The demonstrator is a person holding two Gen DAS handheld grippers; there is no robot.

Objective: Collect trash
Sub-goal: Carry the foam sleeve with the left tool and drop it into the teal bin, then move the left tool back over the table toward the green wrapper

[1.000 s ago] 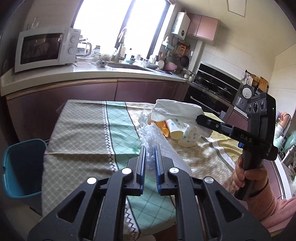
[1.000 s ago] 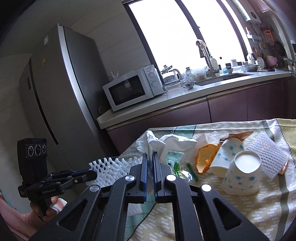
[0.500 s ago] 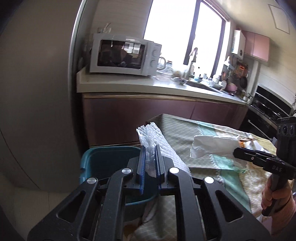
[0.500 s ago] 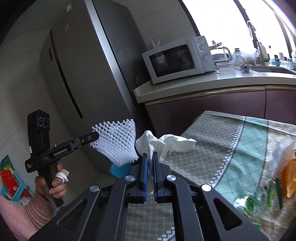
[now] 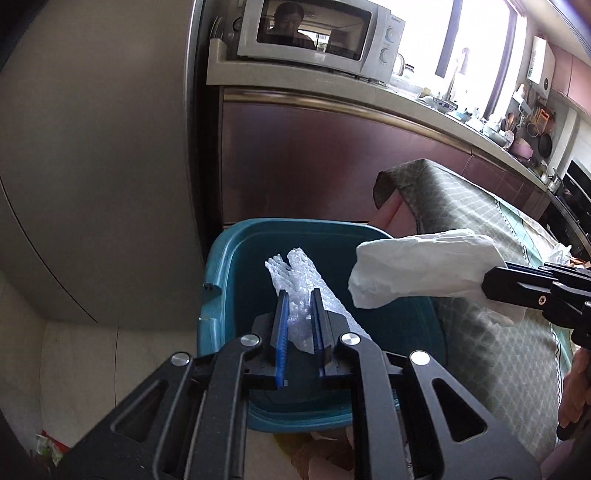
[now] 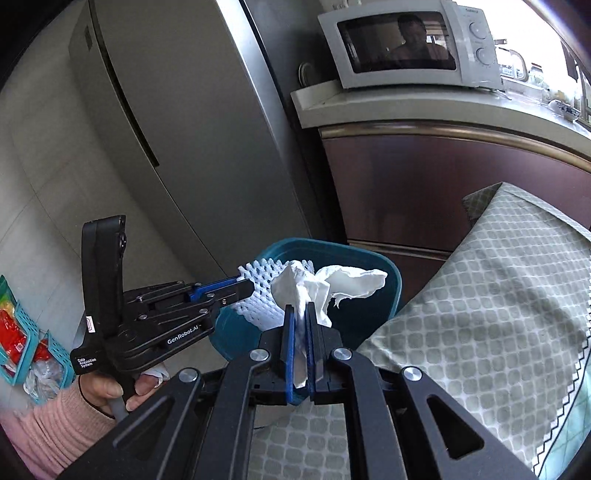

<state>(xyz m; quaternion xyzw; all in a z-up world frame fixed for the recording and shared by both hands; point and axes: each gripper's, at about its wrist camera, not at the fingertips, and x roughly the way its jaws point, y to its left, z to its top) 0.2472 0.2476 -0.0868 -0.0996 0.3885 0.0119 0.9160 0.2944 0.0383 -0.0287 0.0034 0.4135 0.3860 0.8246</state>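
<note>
My left gripper (image 5: 300, 295) holds a white foam fruit net (image 5: 295, 277) over the mouth of the teal trash bin (image 5: 236, 266); its jaws have parted a little but the net still sits between them. It also shows in the right wrist view (image 6: 248, 287) with the net (image 6: 258, 295) over the bin (image 6: 384, 273). My right gripper (image 6: 301, 306) is shut on a crumpled white tissue (image 6: 332, 282) and holds it at the bin's near edge, beside the table corner. The tissue (image 5: 424, 269) hangs just right of the bin in the left wrist view.
A table with a green patterned cloth (image 6: 480, 314) stands to the right of the bin. A steel fridge (image 5: 92, 147) and brown cabinets (image 5: 332, 166) with a microwave (image 5: 317, 33) stand behind. A small teal basket with red packets (image 6: 22, 339) is on the floor at left.
Both grippers swung left from the table to the bin. The left one now holds the net over the bin with its jaws slightly wider. The right one brought the tissue to the bin's edge.
</note>
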